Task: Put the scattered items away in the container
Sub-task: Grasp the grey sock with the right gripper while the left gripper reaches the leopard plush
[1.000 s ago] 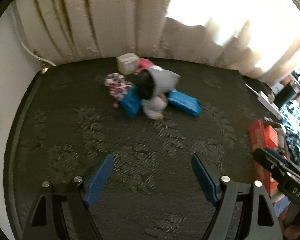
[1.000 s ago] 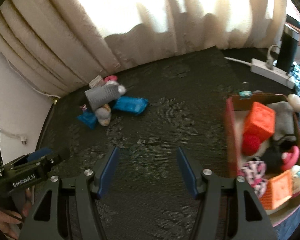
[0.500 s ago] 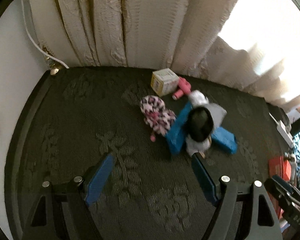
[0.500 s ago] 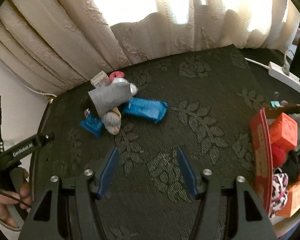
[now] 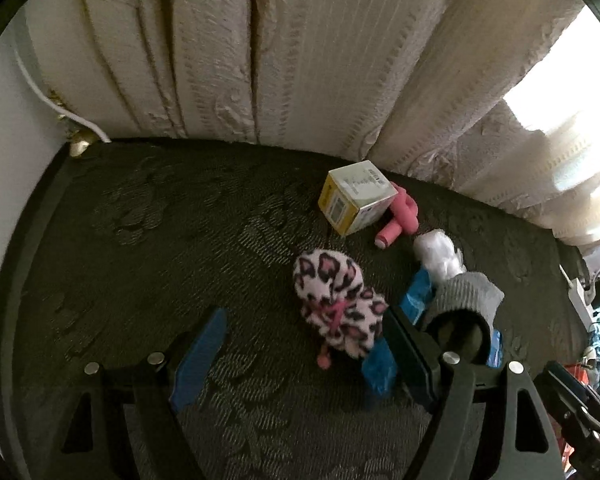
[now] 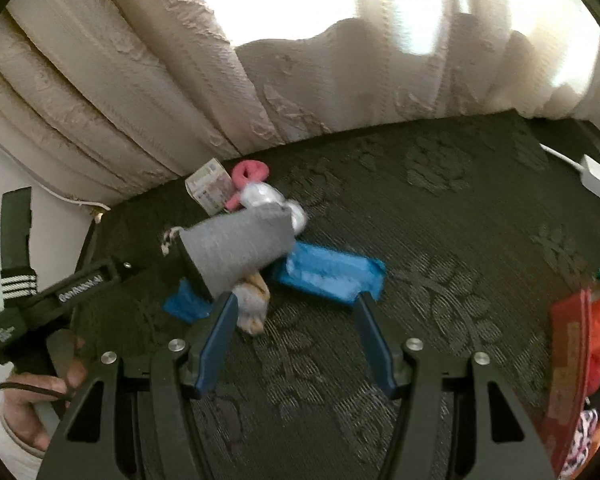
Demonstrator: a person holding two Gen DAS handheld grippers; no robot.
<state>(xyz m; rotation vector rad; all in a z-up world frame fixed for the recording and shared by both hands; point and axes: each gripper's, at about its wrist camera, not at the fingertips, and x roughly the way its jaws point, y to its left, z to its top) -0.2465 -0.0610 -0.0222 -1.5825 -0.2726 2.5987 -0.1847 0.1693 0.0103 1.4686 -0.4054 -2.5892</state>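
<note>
Altogether two blue packets [image 6: 332, 276], one box [image 5: 356, 203].

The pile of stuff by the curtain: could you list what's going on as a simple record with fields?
surface: dark patterned cloth
pile: spotted pink sock, grey sock, blue packet, small box, pink toy
container: red box, right edge, partly filled
left claw: open, at the spotted sock
right claw: open, near the blue packet

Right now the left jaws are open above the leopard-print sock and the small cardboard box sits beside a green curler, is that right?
Not quite: the curler is pink, not green, as the left wrist view shows. The left gripper is open above the leopard-print sock, beside the small cardboard box.
</note>
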